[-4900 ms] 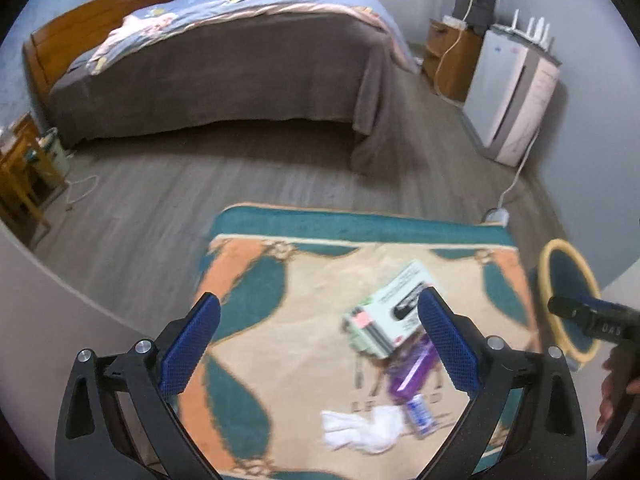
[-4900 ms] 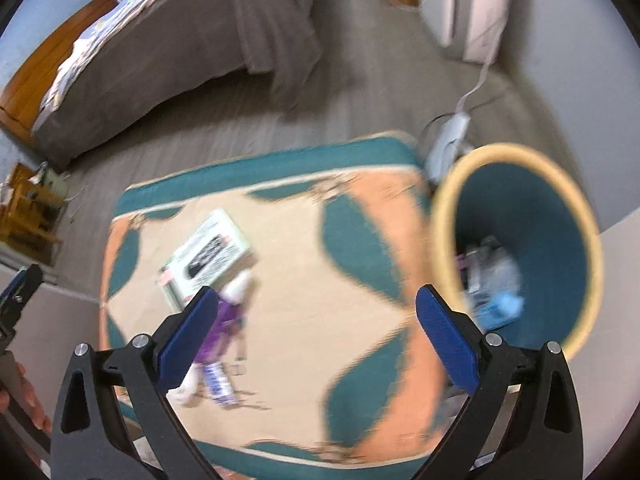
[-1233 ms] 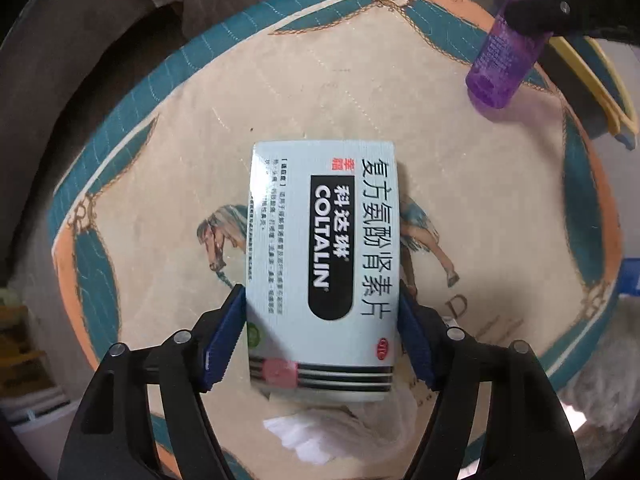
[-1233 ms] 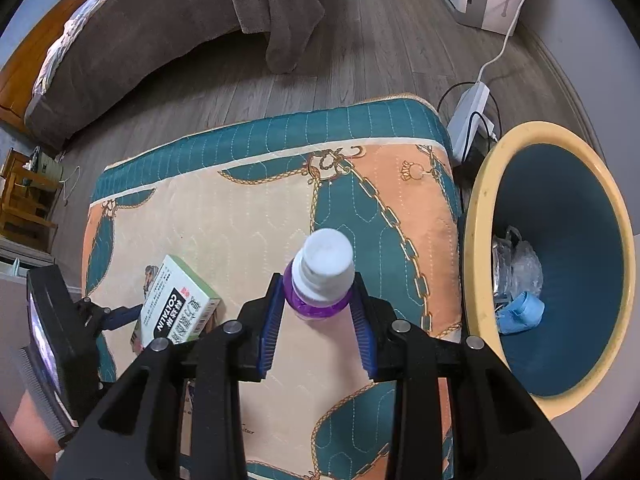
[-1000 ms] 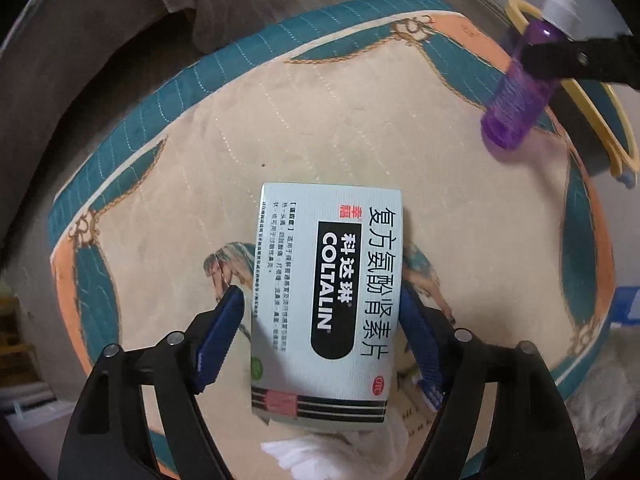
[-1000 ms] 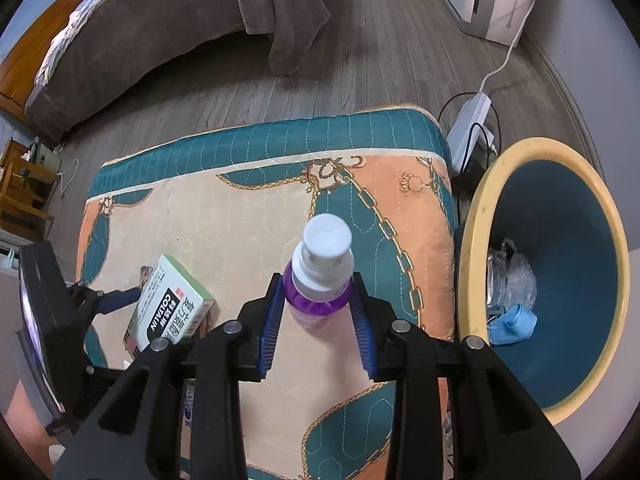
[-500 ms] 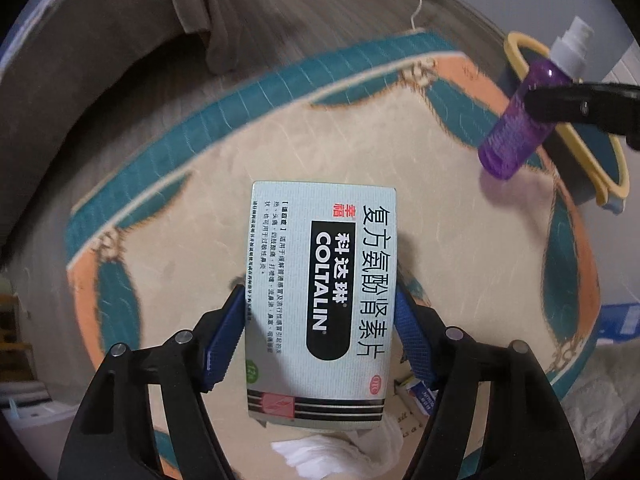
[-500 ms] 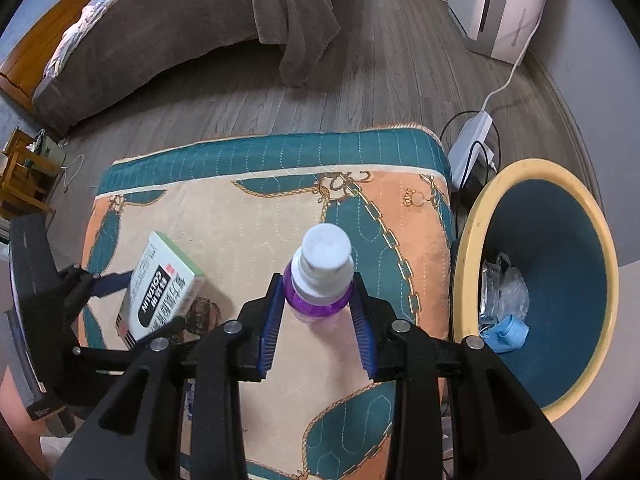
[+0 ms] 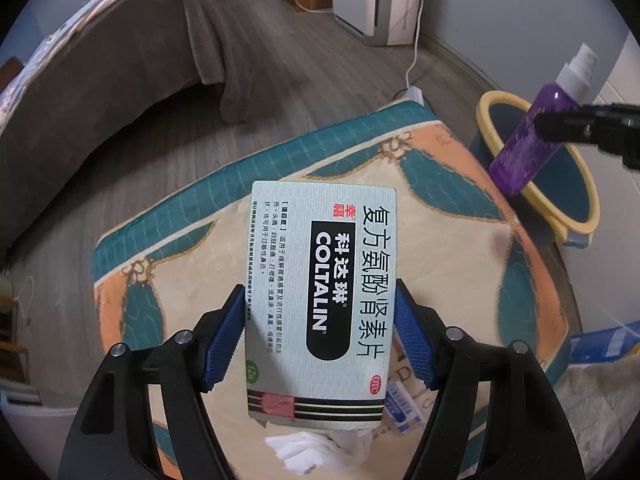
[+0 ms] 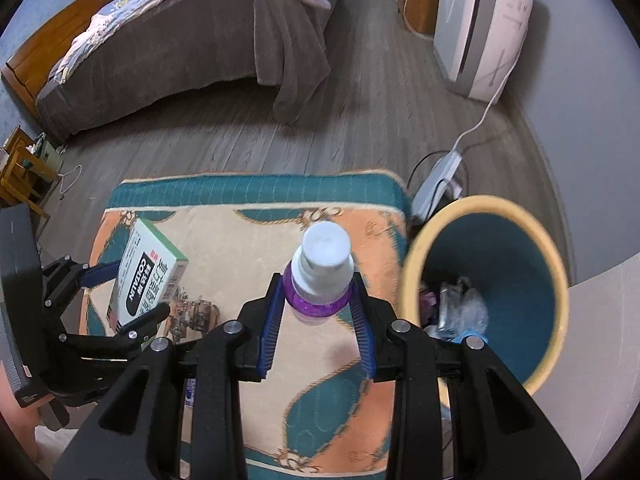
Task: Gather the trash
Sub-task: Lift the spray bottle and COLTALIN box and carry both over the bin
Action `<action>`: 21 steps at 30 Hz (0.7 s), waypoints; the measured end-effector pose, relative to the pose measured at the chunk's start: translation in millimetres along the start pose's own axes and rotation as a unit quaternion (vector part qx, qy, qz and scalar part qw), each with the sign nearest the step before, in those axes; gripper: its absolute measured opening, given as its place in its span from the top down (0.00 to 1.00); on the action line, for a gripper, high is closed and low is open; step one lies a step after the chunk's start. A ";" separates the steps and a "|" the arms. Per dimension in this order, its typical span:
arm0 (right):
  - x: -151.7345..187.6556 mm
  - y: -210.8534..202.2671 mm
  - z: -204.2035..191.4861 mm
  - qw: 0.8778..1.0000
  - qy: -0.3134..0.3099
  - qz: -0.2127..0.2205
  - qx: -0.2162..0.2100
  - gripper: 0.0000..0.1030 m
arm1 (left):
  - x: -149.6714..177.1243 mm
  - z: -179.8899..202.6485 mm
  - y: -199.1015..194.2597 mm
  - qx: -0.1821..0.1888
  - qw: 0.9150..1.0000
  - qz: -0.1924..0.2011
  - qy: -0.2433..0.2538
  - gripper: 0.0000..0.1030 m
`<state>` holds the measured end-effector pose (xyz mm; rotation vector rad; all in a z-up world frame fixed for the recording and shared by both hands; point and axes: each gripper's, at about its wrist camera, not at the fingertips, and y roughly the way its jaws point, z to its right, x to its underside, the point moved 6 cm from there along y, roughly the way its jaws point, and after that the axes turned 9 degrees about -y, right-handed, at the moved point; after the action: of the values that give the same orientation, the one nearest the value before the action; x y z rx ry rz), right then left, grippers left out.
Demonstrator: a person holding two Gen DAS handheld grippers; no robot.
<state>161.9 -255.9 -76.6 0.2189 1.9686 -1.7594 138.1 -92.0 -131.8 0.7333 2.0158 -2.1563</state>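
The bin (image 10: 556, 280), to the right of the right gripper's fingers, already holds some wrappers at its bottom, so part of the collecting looks done. 2 items are lifted off the mat (image 9: 440, 240) but not yet dropped: the left gripper (image 9: 320, 344) is clamped on the medicine box (image 9: 320, 296), and the right gripper (image 10: 318, 320) is clamped on the purple spray bottle (image 10: 320, 276). Below the left fingers, a white tissue (image 9: 312, 448) and a small packet (image 9: 404, 412) remain on the mat.

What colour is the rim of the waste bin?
Yellow; the waste bin is teal inside. The right wrist view shows it best.
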 end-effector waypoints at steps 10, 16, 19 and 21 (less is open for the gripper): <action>-0.1 -32.1 40.8 0.999 0.030 0.038 0.001 0.68 | 1.7 33.4 -13.7 0.003 1.000 0.020 -0.003 0.30; 2.9 -40.9 61.5 0.998 0.040 0.058 -0.002 0.68 | 3.2 55.2 -29.3 0.006 0.999 0.044 -0.017 0.30; 6.6 -41.0 73.4 0.997 0.051 0.063 -0.010 0.68 | 4.5 72.3 -33.0 0.013 0.999 0.050 -0.015 0.30; 10.1 -37.6 81.5 0.997 0.058 0.060 -0.010 0.68 | 4.6 85.8 -34.3 0.016 0.998 0.052 -0.006 0.30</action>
<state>157.1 -342.7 -52.0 0.4314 2.0074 -1.6848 97.1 -169.2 -101.7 0.8084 1.8971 -2.1328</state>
